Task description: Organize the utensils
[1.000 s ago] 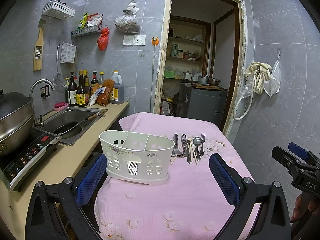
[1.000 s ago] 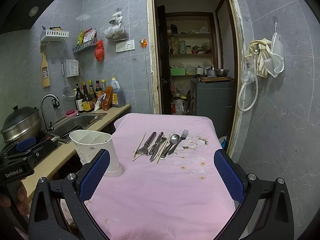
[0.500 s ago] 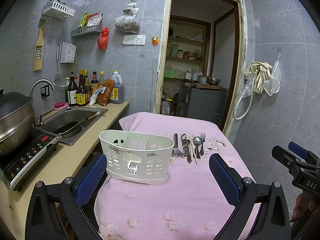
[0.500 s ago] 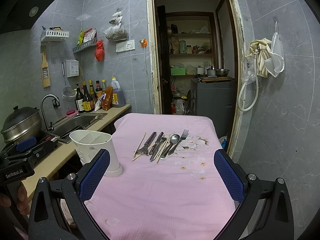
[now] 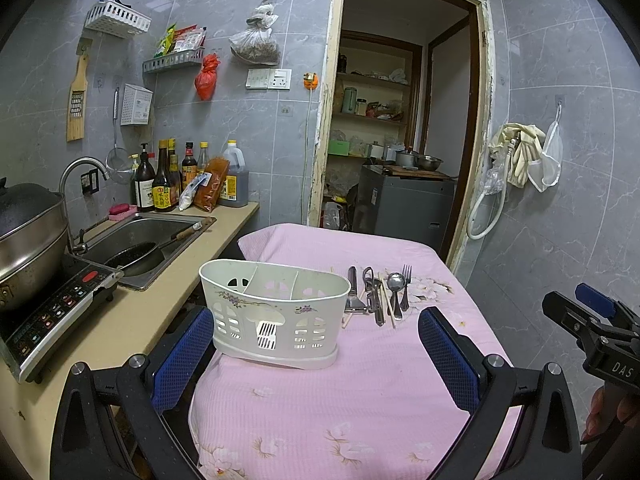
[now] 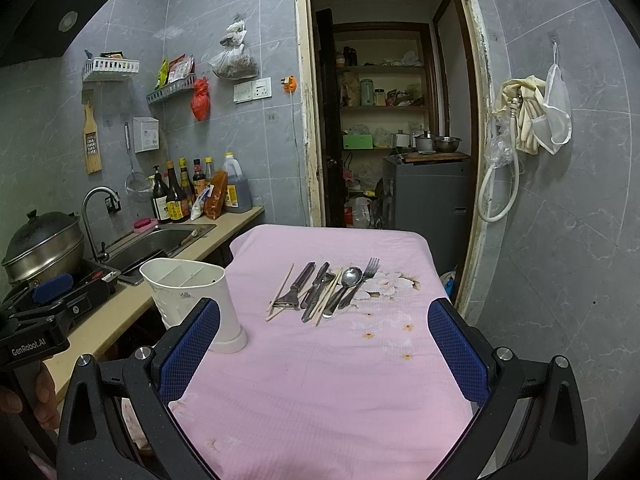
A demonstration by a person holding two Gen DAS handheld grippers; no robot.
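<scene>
Nothing has shifted since a second ago: the left gripper [image 5: 316, 354] and right gripper [image 6: 324, 344] both gape wide, empty. The white plastic three-compartment caddy [image 5: 275, 308] stands upright beside the loose steel utensils [image 6: 320, 290] on the pink cloth-covered table [image 6: 340, 380].

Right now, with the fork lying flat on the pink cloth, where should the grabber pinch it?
Probably at the handle end of the fork, coming from above with the right gripper, which is open and nearer. The handle points toward the grippers. The spoon lies close on its left, so one finger should drop on the bare cloth to its right.
</scene>
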